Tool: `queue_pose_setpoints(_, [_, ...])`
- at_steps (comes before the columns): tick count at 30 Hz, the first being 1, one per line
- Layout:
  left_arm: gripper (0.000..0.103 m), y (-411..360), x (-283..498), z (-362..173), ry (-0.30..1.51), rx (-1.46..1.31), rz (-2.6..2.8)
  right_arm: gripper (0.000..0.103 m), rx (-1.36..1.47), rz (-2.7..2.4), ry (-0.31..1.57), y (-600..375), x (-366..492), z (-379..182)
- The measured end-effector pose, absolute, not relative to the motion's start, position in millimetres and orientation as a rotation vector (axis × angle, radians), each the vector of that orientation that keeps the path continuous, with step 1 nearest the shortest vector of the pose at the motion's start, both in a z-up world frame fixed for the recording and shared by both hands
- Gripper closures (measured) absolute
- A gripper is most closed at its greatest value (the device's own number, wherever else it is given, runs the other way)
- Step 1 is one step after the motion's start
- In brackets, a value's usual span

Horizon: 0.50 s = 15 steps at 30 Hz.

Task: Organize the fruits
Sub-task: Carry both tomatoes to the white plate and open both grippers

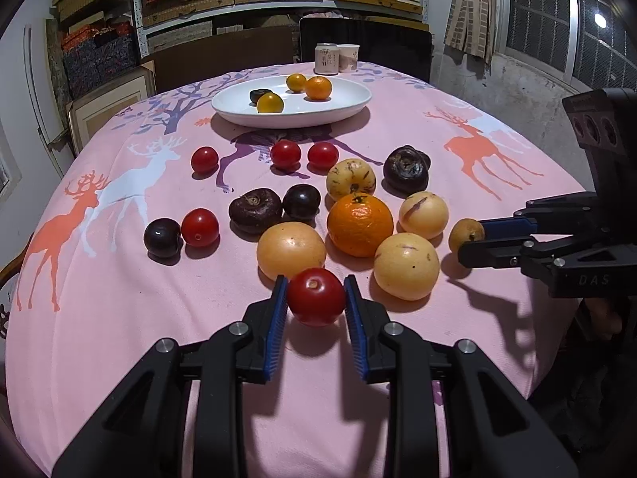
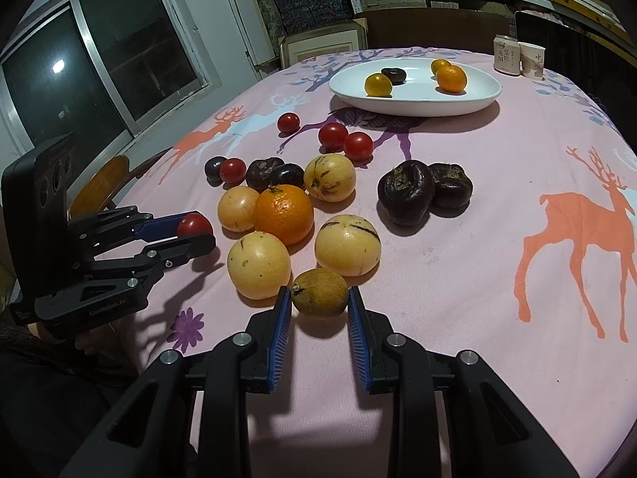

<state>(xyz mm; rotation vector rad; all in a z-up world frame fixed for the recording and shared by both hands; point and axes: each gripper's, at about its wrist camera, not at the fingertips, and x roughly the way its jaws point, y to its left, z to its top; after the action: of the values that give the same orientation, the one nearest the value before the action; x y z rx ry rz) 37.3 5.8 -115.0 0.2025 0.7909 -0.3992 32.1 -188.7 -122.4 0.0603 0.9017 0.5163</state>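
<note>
Your left gripper (image 1: 316, 298) hugs the soft, round red tomato (image 1: 316, 296); your right gripper (image 2: 320, 298) hugs the small brown-green fruit (image 2: 319, 291). Squeeze their middles gently.

Red tomato (image 1: 316, 296) sits btw. pads of left hand-held gripper (image 1: 316, 298). Small brown-green fruit (image 2: 319, 292) sits btw. pads of right hand-held gripper (image 2: 319, 298). Other fruits lie ahead; four on white plate (image 1: 346, 109).
</note>
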Motion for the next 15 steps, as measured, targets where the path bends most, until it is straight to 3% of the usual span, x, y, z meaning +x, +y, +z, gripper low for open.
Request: queue_pose_setpoints(15, [0.075, 6, 32, -105, 0.775, 0.204, -0.397, 0.074, 0.081, 0.498, 0.873, -204, 26, -111])
